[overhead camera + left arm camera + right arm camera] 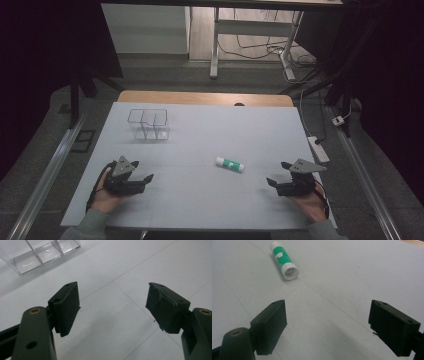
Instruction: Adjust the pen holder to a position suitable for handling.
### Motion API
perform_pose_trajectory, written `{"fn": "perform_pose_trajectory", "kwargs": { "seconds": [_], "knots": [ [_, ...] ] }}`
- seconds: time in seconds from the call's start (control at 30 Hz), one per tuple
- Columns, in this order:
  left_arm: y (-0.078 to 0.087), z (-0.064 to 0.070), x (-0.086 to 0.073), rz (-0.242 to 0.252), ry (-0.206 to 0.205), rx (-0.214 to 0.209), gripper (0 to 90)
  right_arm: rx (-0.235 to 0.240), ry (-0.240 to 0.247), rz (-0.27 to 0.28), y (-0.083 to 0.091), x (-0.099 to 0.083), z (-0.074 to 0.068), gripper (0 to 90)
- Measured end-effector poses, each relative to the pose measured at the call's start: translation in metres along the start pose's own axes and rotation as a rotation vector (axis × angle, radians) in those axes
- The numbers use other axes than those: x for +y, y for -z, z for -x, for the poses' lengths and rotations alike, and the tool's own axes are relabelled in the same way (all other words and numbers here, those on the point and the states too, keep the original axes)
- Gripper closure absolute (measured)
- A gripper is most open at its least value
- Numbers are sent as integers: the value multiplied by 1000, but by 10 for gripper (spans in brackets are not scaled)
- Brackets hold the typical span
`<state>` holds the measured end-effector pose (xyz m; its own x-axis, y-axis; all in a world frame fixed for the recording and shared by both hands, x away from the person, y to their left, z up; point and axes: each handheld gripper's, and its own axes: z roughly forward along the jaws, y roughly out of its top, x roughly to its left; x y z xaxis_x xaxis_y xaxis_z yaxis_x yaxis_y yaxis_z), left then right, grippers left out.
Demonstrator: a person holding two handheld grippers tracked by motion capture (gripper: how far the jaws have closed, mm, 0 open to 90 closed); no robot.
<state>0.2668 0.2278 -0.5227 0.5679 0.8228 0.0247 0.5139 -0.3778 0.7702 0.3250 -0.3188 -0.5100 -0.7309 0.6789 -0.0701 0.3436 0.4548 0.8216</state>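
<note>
A white and green glue stick (230, 164) lies on its side near the middle of the white table (200, 135). Seen from the right gripper view, the glue stick (284, 260) rests ahead and to the left of the jaws, apart from them. My right gripper (278, 173) is open near the front right, with nothing between its jaws (325, 323). At the front left, my left gripper (142, 170) is open and holds nothing (112, 306). A clear plastic organiser (148, 124) with compartments stands at the back left, and its corner (37, 255) appears in the left gripper view.
A wooden strip (205, 98) runs along the table's far edge. Beyond it stand a desk frame (252, 35) and cables on the floor. A white power strip (319, 148) lies off the table's right side. Metal rails (50, 170) flank both sides.
</note>
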Motion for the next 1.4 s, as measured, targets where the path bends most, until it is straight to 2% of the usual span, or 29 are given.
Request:
{"fn": "perform_pose_trajectory", "kwargs": {
  "seconds": [0.67, 0.8, 1.03, 1.27, 1.4],
  "knots": [
    [2, -2, -1, 5, 9, -7, 257, 7, -9, -5, -1, 0, 0, 165],
    [12, -4, 7, 31, 25, 11, 259, 6, -25, 6, 0, 1, 0, 165],
    [11, -4, 17, 17, 4, 16, 259, 4, -8, 2, 0, 1, -3, 171],
    [17, -18, 33, 4, 27, 75, 268, 12, -13, 7, -1, 1, -1, 173],
    [21, -22, 41, 7, 4, 90, 270, 18, -9, 13, -2, 1, -2, 177]
  ]
}}
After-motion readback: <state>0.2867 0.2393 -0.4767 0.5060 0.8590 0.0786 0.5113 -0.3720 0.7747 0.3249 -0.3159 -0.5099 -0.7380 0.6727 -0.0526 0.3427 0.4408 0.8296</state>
